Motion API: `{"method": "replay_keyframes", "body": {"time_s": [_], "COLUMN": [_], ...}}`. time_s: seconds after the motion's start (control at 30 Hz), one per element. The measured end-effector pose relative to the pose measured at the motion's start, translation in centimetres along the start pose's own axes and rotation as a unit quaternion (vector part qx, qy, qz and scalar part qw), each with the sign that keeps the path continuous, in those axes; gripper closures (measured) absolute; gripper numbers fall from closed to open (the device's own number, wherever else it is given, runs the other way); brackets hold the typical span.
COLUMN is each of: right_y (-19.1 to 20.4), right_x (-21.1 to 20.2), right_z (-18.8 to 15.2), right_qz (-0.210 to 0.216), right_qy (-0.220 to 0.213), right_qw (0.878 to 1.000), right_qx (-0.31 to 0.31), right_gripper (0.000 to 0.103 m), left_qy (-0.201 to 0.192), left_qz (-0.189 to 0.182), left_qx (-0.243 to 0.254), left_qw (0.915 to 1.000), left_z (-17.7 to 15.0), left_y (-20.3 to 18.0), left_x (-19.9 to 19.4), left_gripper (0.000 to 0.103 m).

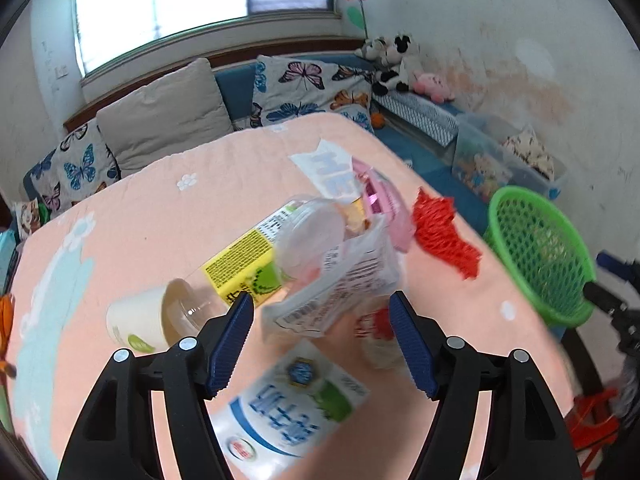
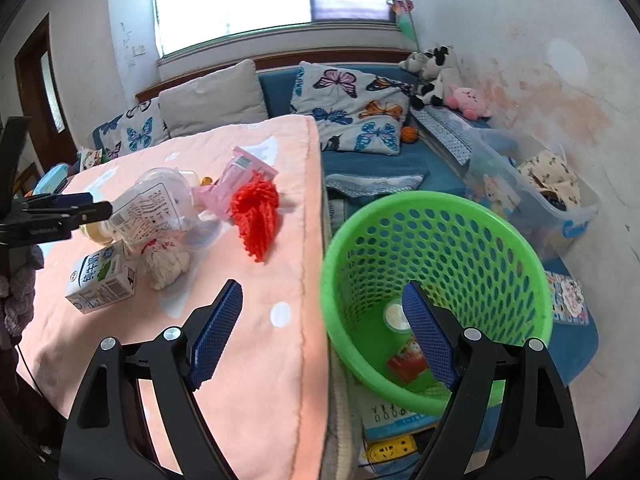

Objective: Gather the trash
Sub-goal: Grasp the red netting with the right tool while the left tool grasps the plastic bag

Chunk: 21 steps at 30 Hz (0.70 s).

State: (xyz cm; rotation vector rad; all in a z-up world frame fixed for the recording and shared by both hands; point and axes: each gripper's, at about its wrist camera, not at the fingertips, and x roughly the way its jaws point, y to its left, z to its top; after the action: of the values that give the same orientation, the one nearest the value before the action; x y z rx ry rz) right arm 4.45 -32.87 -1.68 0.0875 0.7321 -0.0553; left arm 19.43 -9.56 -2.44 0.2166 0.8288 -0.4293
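Your left gripper (image 1: 322, 338) is spread wide and empty, framing the clear wrapper (image 1: 340, 288) for pickup. Your right gripper (image 2: 322, 334), also wide and empty, hangs by the green basket (image 2: 532, 280), the drop point.

Black gripper (image 1: 322, 336) frames, ribbed blue pads (image 2: 216, 332), silver screws.

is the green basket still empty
No, in the right wrist view the green basket already holds a small round lid and a red wrapper at its bottom.
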Motion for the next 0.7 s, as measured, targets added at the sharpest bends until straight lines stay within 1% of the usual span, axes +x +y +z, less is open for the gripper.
{"method": "replay_keyframes", "body": {"time_s": [0.23, 0.33, 0.43, 0.47, 0.5, 0.53, 0.6, 0.63, 0.67, 0.7], "right_y": [1.5, 2.1, 3.0, 3.2, 3.3, 3.4, 3.8, 4.0, 4.2, 4.4], "right_x": [1.5, 2.3, 3.2, 3.5, 3.8, 4.0, 4.8, 5.1, 5.6, 5.9], "right_z": [1.1, 1.7, 2.4, 2.7, 2.9, 3.2, 3.7, 3.8, 4.0, 4.2], "right_qz": [0.008, 0.013, 0.021, 0.024, 0.027, 0.03, 0.041, 0.044, 0.047, 0.047], "right_qy": [0.008, 0.012, 0.012, 0.013, 0.014, 0.015, 0.018, 0.019, 0.02, 0.02], "right_qw": [1.0, 1.0, 0.999, 0.999, 0.999, 0.999, 0.998, 0.998, 0.998, 0.998], "right_qx": [-0.018, -0.025, -0.034, -0.036, -0.037, -0.038, -0.04, -0.042, -0.045, -0.047], "right_gripper": [0.021, 0.021, 0.021, 0.021, 0.021, 0.021, 0.021, 0.021, 0.021, 0.021], "left_qy": [0.016, 0.022, 0.023, 0.022, 0.021, 0.02, 0.016, 0.015, 0.014, 0.014], "left_qz": [-0.023, -0.024, -0.022, -0.022, -0.026, -0.028, -0.027, -0.026, -0.027, -0.028], "left_qx": [0.032, 0.046, 0.061, 0.061, 0.059, 0.057, 0.059, 0.061, 0.062, 0.062], "left_qw": [0.9991, 0.9984, 0.9977, 0.9976, 0.9977, 0.9978, 0.9978, 0.9977, 0.9976, 0.9976], "left_z": [0.3, 0.4, 0.3, 0.3, 0.3, 0.2, 0.1, 0.1, 0.0, 0.0], "left_y": [0.6, 0.3, 0.1, 0.1, 0.3, 0.4, 0.6, 0.7, 0.7, 0.7], "left_x": [2.2, 2.8, 3.3, 3.2, 3.2, 3.2, 3.1, 3.0, 3.0, 2.9], "left_gripper": [0.036, 0.043, 0.052, 0.059, 0.062, 0.064, 0.074, 0.077, 0.084, 0.088]}}
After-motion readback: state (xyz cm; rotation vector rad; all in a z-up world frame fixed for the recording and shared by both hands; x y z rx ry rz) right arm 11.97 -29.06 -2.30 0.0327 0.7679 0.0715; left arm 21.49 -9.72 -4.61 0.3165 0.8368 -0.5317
